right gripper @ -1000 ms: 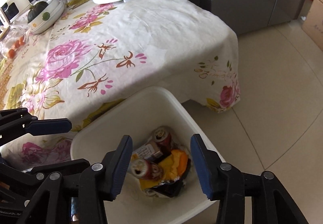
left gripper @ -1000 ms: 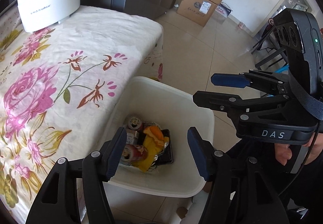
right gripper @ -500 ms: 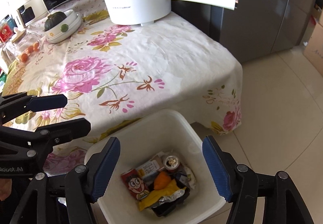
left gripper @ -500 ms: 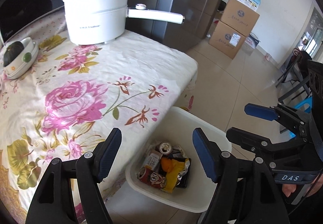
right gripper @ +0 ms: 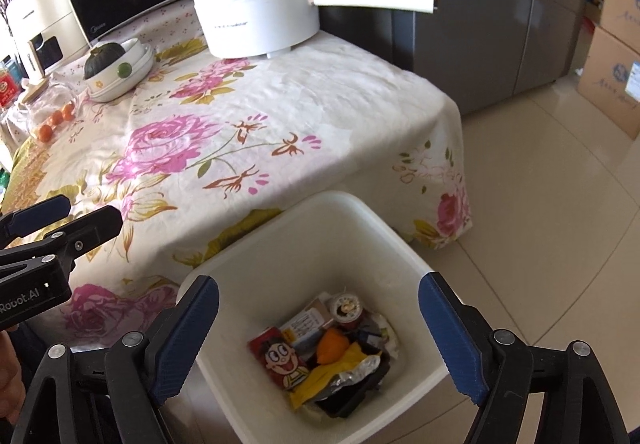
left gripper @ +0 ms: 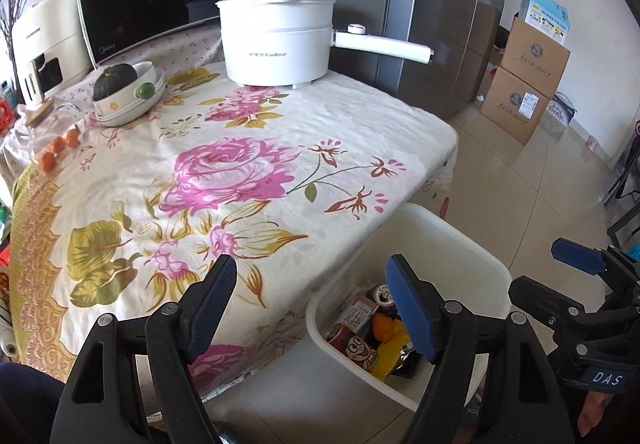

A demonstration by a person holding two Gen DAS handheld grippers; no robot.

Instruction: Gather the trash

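A white square bin [right gripper: 280, 244] stands on the floor against the table's near corner; it also shows in the left wrist view [left gripper: 452, 244]. Inside lie a red cartoon can [right gripper: 280, 358], a second can [right gripper: 347, 307], a carton, an orange piece [right gripper: 332, 348] and yellow and black wrappers [right gripper: 352, 384]; the trash also shows in the left wrist view [left gripper: 372, 340]. My left gripper [left gripper: 312, 308] is open and empty above the table edge and bin rim. My right gripper [right gripper: 320, 340] is open and empty, high above the bin.
The flowered tablecloth [left gripper: 240, 163] carries a white electric pot [left gripper: 276, 39] with a long handle, a bowl with a squash [left gripper: 124, 91], a glass jar and small oranges [left gripper: 56, 147]. A microwave, fridge and cardboard boxes [left gripper: 524, 83] stand behind. Tiled floor lies to the right.
Both grippers have risen and pulled back from the bin, so more of the table shows. Both stay open and empty. The trash in the bin has not moved.
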